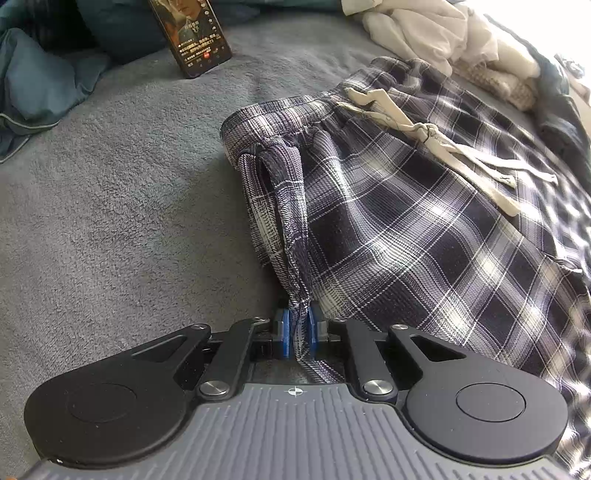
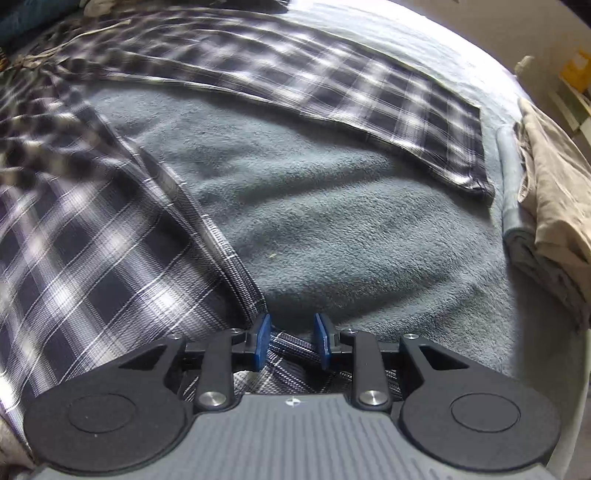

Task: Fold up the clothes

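- The plaid trousers [image 1: 406, 229] lie spread on a grey fleece blanket [image 1: 110, 240], waistband end toward the left side of the left wrist view.
- The left gripper [image 1: 297, 334] is clamped tight on a bunched fold of the trousers' fabric near the waistband; the cloth runs taut from the blue pads [image 1: 282, 332] up to the gathered waist.
- A pale drawstring [image 1: 436, 136] lies tied and trailing across the top of the trousers.
- In the right wrist view, one trouser leg [image 2: 332, 92] stretches flat across the blanket toward the far right, its hem lying close to the blanket's edge.
- The other leg [image 2: 92, 240] lies at the left, its seam edge running down to the right gripper [image 2: 291, 341].
- The right gripper's blue pads [image 2: 262, 339] stand partly apart with plaid cloth lying between them; whether the pads press on it I cannot tell.
- A phone [image 1: 192, 33] with a lit screen stands propped at the far edge of the blanket.
- A heap of pale clothes [image 1: 424, 33] sits beyond the trousers.
- A beige folded garment [image 2: 554, 184] rests at the right, on a folded grey one.
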Tool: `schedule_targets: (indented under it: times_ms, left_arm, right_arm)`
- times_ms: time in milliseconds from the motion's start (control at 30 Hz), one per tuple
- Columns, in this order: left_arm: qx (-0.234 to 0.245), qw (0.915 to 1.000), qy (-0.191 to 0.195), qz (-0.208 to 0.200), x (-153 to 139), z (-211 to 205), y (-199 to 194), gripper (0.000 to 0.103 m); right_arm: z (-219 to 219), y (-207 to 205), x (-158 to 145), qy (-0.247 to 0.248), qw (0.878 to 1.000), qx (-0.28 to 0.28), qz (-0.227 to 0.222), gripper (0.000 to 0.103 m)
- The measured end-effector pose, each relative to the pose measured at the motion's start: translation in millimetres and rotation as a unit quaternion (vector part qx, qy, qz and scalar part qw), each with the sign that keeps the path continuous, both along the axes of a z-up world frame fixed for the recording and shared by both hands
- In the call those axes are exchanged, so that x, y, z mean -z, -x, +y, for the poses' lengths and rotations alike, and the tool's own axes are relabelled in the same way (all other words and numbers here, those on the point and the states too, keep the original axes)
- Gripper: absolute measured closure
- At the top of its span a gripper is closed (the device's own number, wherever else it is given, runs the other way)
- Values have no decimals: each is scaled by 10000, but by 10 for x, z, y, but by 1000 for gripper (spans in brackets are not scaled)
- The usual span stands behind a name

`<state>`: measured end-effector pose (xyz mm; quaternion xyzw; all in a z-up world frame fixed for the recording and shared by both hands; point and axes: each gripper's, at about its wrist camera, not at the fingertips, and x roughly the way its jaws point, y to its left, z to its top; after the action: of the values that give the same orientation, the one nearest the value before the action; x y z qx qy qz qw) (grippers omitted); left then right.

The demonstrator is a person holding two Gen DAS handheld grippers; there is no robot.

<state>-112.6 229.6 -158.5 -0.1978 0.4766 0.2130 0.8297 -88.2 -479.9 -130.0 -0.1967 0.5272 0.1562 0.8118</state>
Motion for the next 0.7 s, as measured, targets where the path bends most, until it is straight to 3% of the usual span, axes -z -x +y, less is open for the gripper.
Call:
schedule_targets:
  times_ms: [400, 433, 467, 567, 633, 700]
  left_arm:
    - [-5, 10000, -19, -18, 10, -3, 7, 92]
    - [-12, 10000, -19, -22, 10, -6, 11, 92]
    - [-24, 10000, -23, -25, 9, -11, 12, 92]
    - [-20, 10000, -35, -32, 8, -23, 19, 92]
    - [-17, 10000, -32, -39, 8, -22, 23, 92]
    - [-10, 10000, -19, -30, 3, -15, 24, 91]
  right_arm:
    - [16, -10, 164, 327, 9993, -150, -47, 75]
    - [35, -13, 166, 389, 9991, -157, -84, 80]
    - [55, -17, 168, 451, 9988, -165, -122, 97]
    - [-5, -70, 118, 440, 9980, 247, -368, 99]
    - [-142, -119, 133, 393, 9942, 853, -528, 94]
    - [-377, -149, 135, -41, 9853, 1625, -519, 61]
